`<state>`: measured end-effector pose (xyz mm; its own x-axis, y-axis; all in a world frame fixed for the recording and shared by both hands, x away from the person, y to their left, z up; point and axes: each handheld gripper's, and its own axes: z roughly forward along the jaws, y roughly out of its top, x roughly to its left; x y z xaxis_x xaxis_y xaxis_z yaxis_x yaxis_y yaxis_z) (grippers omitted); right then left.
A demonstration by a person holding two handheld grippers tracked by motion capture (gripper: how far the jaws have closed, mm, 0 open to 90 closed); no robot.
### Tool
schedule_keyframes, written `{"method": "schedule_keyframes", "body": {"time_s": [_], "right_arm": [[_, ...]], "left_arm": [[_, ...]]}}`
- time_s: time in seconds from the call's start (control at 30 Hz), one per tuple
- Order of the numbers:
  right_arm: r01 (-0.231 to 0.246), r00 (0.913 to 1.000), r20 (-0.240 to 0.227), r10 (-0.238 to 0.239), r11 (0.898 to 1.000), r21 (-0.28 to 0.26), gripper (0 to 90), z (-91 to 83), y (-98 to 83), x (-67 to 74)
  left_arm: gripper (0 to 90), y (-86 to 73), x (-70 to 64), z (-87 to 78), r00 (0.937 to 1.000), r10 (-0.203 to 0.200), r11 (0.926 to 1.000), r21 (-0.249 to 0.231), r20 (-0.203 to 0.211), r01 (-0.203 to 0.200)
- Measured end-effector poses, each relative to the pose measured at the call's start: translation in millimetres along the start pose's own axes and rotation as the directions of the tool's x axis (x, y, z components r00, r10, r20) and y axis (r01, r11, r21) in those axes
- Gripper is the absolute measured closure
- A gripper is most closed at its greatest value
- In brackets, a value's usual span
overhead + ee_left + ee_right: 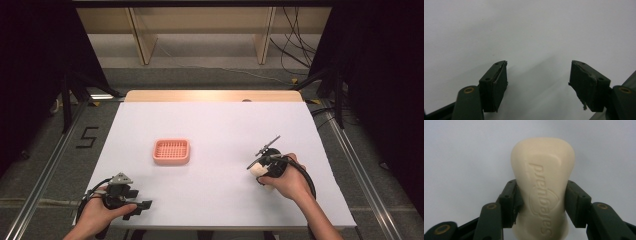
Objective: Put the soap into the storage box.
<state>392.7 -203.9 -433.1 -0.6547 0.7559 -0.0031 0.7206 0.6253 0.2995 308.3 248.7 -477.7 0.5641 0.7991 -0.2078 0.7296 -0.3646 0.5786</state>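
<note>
Right gripper [541, 202] clamps a cream soap bar [543, 185], not yet in the pink basket [171, 151] at ten o'clock; left gripper [537, 82] gapes empty.

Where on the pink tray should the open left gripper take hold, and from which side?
Grip the tray's near rim, coming from above: it lies flat and shallow with a raised edge, so one of the left gripper's fingers can likely go inside the wall, the other outside. The right gripper already holds the soap.
</note>
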Motion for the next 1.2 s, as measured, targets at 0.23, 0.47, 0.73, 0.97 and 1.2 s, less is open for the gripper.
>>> {"method": "schedule_keyframes", "body": {"time_s": [0.23,0.47,0.73,0.97,1.2], "right_arm": [[0.018,0.9998,0.002,-0.018,1.0,-0.015,50.5,-1.7,5.0,1.7],[0.015,0.9998,-0.012,-0.015,1.0,-0.019,50.4,-3.4,11.6,6.7],[0.063,0.998,0.002,-0.063,0.997,-0.051,50.4,-1.7,19.8,10.2],[0.088,0.9961,0.011,-0.088,0.994,-0.061,50.4,-0.8,30.6,15.5],[0.127,0.992,0.008,-0.126,0.989,-0.071,50.5,3.3,40.9,22.7]], "left_arm": [[30.2,0.1,-0.5,-0.6,1.0,0.001,0.9999,-0.01,-0.002,-0.001],[30.3,-0.1,-1.0,-0.5,0.9999,-0.004,0.9997,-0.023,-0.012,0.003],[30.3,-1.9,-0.2,-2.7,1.0,-0.002,0.9996,-0.027,-0.002,0.002],[30.3,-4.2,1.0,-4.1,0.9997,-0.013,0.9993,-0.036,-0.022,0.012],[30.3,-6.1,2.1,-7.7,0.9999,-0.01,0.9996,-0.028,-0.013,0.009]]}}
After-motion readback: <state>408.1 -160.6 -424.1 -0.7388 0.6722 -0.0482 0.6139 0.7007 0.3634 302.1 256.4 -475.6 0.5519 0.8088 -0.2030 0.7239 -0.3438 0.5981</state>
